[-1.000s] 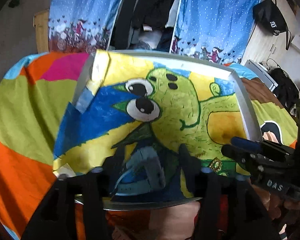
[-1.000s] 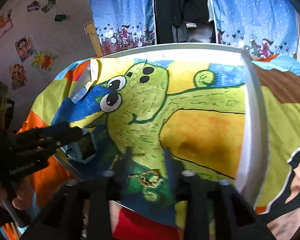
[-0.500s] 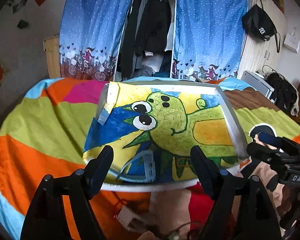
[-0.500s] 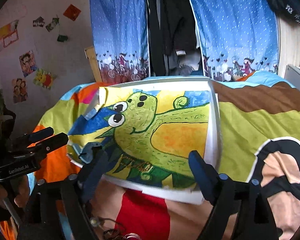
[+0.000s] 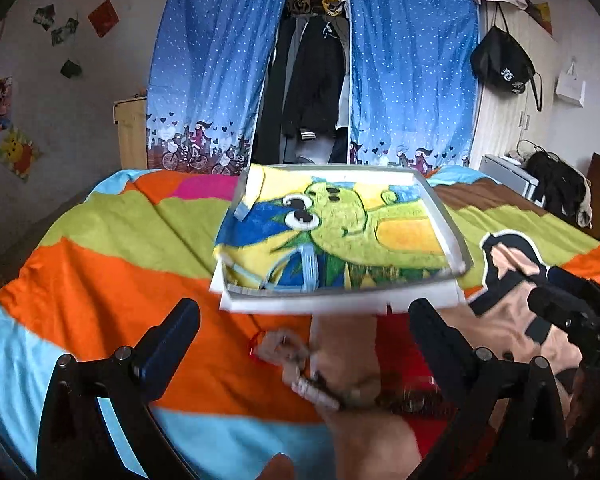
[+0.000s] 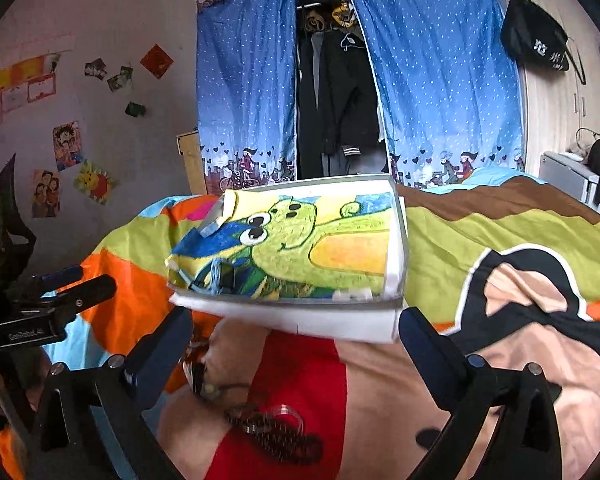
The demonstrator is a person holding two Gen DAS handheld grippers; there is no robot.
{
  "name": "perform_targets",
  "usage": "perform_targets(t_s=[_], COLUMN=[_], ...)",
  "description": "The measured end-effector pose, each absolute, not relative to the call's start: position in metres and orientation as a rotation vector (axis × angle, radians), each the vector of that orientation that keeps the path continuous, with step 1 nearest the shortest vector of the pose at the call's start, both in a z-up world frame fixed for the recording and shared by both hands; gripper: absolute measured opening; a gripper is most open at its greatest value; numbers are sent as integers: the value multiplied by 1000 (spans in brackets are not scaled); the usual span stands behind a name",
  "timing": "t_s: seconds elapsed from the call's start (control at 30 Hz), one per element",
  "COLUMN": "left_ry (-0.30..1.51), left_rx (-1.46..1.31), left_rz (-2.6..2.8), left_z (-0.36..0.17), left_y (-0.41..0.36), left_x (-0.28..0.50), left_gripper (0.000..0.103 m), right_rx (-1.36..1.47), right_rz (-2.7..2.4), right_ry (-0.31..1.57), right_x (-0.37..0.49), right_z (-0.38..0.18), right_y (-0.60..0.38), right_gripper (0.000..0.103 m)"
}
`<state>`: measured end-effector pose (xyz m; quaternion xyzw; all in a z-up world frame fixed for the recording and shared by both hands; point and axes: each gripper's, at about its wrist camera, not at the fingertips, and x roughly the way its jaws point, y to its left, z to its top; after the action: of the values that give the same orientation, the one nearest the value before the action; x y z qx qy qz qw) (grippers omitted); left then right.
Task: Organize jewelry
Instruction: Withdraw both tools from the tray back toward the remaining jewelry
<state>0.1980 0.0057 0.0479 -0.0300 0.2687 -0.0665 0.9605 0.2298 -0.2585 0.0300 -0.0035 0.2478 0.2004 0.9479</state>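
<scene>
The loose jewelry (image 6: 276, 432), a dark beaded chain with a clear ring, lies on the bedspread (image 6: 500, 232) on the near side of the white tray (image 6: 300, 322), between the tray's front edge and both grippers. It runs crosswise, and a paler beaded strand (image 5: 312, 388) lies just beside it, blurred. The right gripper (image 6: 296, 344) looks the nearer to the dark chain, the left gripper (image 5: 304, 328) to the pale strand. Both sets of fingers are spread wide, having just been opening, with nothing between them. A cartoon-print cloth (image 5: 340, 232) lines the tray, with a light-blue bracelet (image 5: 308, 268) on it. Beyond the tray hang blue curtains (image 6: 440, 80).
</scene>
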Motion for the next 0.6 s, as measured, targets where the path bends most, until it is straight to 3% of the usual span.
perform_targets(t_s=[0.6], left_ry=[776], left_rx=[41], left_rz=[-143], left_z=[-48], left_y=[-2], left_x=[124], left_gripper=[102], right_rx=[-94], right_rz=[406], right_ry=[786], right_x=[171], right_z=[-70], right_y=[-267], right_gripper=[103])
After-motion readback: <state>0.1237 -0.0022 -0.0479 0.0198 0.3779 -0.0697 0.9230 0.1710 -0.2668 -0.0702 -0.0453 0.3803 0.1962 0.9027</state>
